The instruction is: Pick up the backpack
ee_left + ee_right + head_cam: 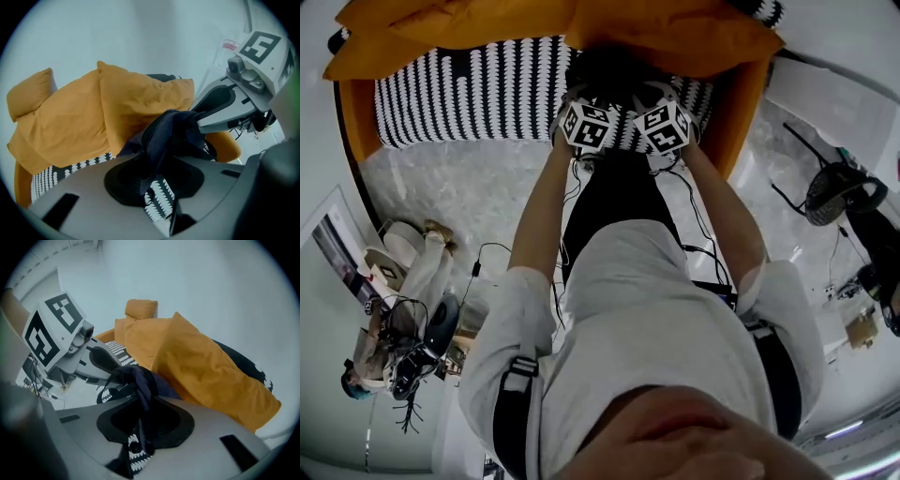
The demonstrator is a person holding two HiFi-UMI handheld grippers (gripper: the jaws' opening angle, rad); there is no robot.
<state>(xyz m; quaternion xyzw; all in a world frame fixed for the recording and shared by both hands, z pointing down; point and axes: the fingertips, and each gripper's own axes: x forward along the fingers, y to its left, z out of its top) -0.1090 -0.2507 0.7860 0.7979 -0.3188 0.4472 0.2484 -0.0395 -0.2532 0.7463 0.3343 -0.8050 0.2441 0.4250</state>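
While left gripper (154, 180) and right gripper (140, 427) clamp, backpack (169, 131) fabric sits between

Most of backpack (614, 67) hidden behind left tongs (157, 180), right tongs (140, 423); outline unclear.

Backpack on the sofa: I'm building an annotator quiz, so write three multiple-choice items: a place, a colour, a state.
1. Where is the backpack? A) floor B) patterned sofa C) desk
2. What colour are the cushions? A) green B) white C) orange
3. How do the jaws of the right gripper stand? A) wide apart, empty B) closed on backpack fabric C) closed on a cushion
Answers: B, the head view shows it on the black-and-white seat; C, both gripper views show them orange; B, dark fabric is pinched between the jaws.
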